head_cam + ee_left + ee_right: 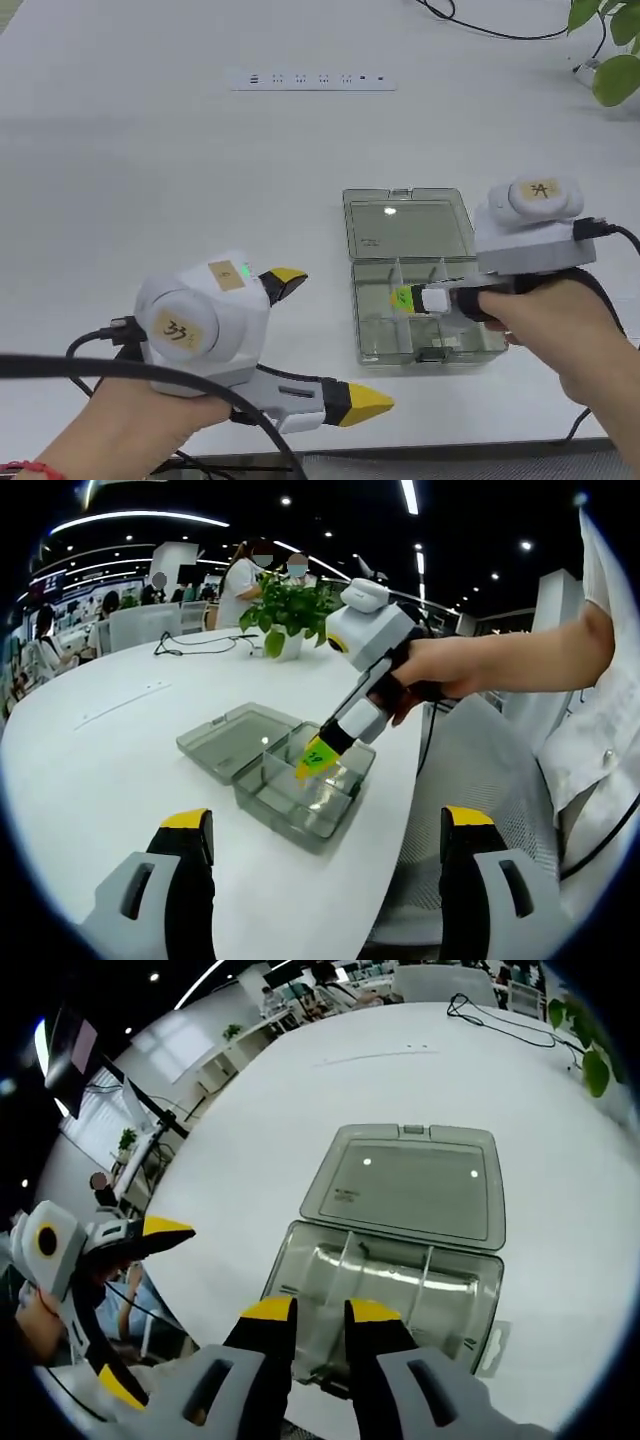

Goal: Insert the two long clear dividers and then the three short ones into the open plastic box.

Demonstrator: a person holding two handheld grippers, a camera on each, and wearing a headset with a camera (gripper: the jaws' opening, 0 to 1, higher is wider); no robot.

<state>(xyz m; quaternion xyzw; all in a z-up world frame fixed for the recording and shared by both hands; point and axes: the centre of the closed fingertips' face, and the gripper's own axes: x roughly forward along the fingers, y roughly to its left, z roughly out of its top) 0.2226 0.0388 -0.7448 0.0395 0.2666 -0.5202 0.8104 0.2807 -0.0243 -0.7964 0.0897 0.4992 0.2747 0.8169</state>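
Plastic box (362, 330): smoky translucent rectangle, hinged lid (408, 225) flat, clear dividers (390, 1273) inside.

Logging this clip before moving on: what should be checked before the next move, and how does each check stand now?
1. Plastic box open, lid lying flat behind it: ok.
2. Left gripper open, holding nothing, off to the side of the box: ok.
3. Right gripper positioned over the box's near edge: ok.
4. Clear divider held in the right gripper's narrow gap: cannot tell.
5. Some dividers standing in the box: ok.
6. All five dividers seated: cannot tell.
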